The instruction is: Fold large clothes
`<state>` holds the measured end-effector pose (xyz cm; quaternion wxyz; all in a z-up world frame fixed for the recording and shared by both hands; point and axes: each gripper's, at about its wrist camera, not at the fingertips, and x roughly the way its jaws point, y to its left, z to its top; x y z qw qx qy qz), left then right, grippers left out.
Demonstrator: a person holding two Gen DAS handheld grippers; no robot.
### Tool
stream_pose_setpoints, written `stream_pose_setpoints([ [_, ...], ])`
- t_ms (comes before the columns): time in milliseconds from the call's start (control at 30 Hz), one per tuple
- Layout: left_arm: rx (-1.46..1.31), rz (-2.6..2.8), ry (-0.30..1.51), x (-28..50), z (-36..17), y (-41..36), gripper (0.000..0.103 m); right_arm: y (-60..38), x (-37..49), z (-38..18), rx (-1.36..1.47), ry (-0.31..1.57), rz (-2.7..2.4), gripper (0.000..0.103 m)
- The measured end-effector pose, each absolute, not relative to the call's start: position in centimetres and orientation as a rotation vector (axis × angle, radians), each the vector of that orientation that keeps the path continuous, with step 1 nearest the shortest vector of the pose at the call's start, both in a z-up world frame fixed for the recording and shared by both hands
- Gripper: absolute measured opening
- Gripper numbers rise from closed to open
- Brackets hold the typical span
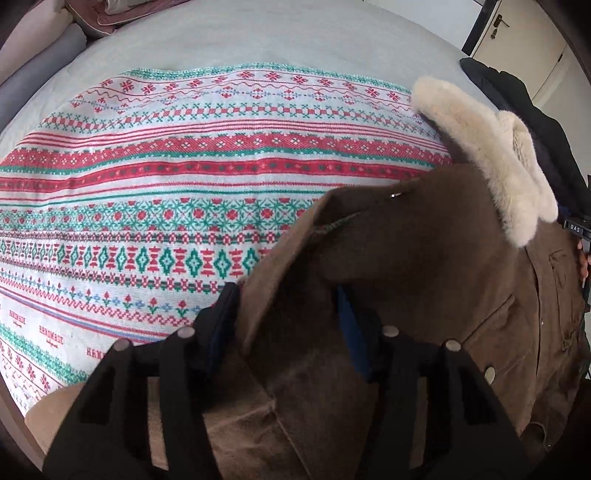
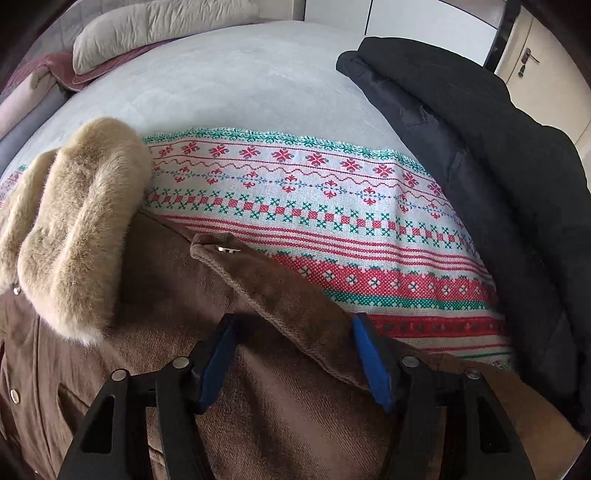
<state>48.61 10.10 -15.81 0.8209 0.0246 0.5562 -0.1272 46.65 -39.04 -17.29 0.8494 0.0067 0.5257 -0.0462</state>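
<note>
A brown jacket (image 1: 424, 280) with a cream fur collar (image 1: 491, 155) lies on a patterned blanket (image 1: 166, 206) on the bed. My left gripper (image 1: 288, 314) stands wide open with a raised brown sleeve fold between its blue pads. In the right wrist view the jacket (image 2: 166, 295) and its fur collar (image 2: 74, 221) lie at the left. My right gripper (image 2: 295, 358) is wide open around the other brown sleeve (image 2: 280, 291), whose cuff with a metal snap points away over the blanket (image 2: 332, 206).
A folded black padded coat (image 2: 498, 177) lies along the bed's right side. Pillows (image 2: 147, 29) and folded bedding lie at the far left corner. The grey bed sheet (image 2: 240, 85) stretches beyond the blanket. A door (image 1: 517, 48) stands at the far right.
</note>
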Motion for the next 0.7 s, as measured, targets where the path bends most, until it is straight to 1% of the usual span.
stream_pose_setpoints([
  [33,0.022,-0.263,1.175,48.0,-15.6,10.3,0.031,-38.5,46.0,-17.1,-0.009,1.090,-0.097,0.032],
  [67,-0.016,-0.250,1.161,47.6,-15.2,10.6,0.022,-37.8,45.3,-16.9,-0.034,1.081,-0.109,0.022],
  [100,-0.059,-0.231,1.131,47.0,-14.7,10.9,0.018,-37.0,44.6,-16.7,-0.056,1.075,-0.119,0.012],
  [133,-0.085,-0.206,1.087,46.2,-14.0,11.0,0.017,-36.2,43.9,-16.2,-0.087,1.051,-0.139,0.010],
  [200,-0.068,-0.164,0.994,45.0,-12.1,10.4,0.014,-34.4,42.4,-14.5,-0.159,0.961,-0.202,0.009],
  [267,-0.059,-0.130,0.914,44.7,-9.8,10.0,0.014,-33.3,41.7,-11.6,-0.207,0.848,-0.269,0.008],
  [367,-0.036,-0.098,0.736,44.6,-6.1,9.7,0.013,-33.7,41.8,-7.2,-0.158,0.719,-0.326,0.008],
  [433,0.017,-0.064,0.618,46.1,-4.7,9.2,0.013,-33.7,42.2,-6.1,-0.181,0.638,-0.394,0.008],
  [467,0.047,-0.046,0.598,46.8,-5.1,8.5,0.014,-33.9,42.5,-6.2,-0.183,0.611,-0.422,0.008],
  [500,0.085,-0.021,0.617,48.3,-6.2,7.8,0.018,-34.1,43.2,-7.0,-0.178,0.614,-0.439,0.009],
  [533,0.123,0.006,0.689,50.0,-7.9,7.3,0.024,-34.3,44.2,-8.3,-0.180,0.656,-0.444,0.013],
  [567,0.149,0.025,0.785,51.5,-9.8,6.9,0.029,-34.5,45.6,-10.1,-0.186,0.744,-0.435,0.015],
  [600,0.165,0.042,0.872,52.4,-11.4,6.8,0.030,-34.8,46.8,-12.0,-0.190,0.845,-0.425,0.018],
  [633,0.169,0.058,0.924,52.5,-12.2,6.7,0.030,-34.9,47.4,-13.5,-0.194,0.918,-0.418,0.018],
  [667,0.161,0.057,0.926,51.6,-12.3,6.7,0.033,-35.1,47.3,-14.3,-0.187,0.955,-0.405,0.019],
  [700,0.153,0.032,0.912,50.7,-11.9,6.7,0.047,-35.2,46.8,-14.4,-0.177,0.961,-0.385,0.020],
])
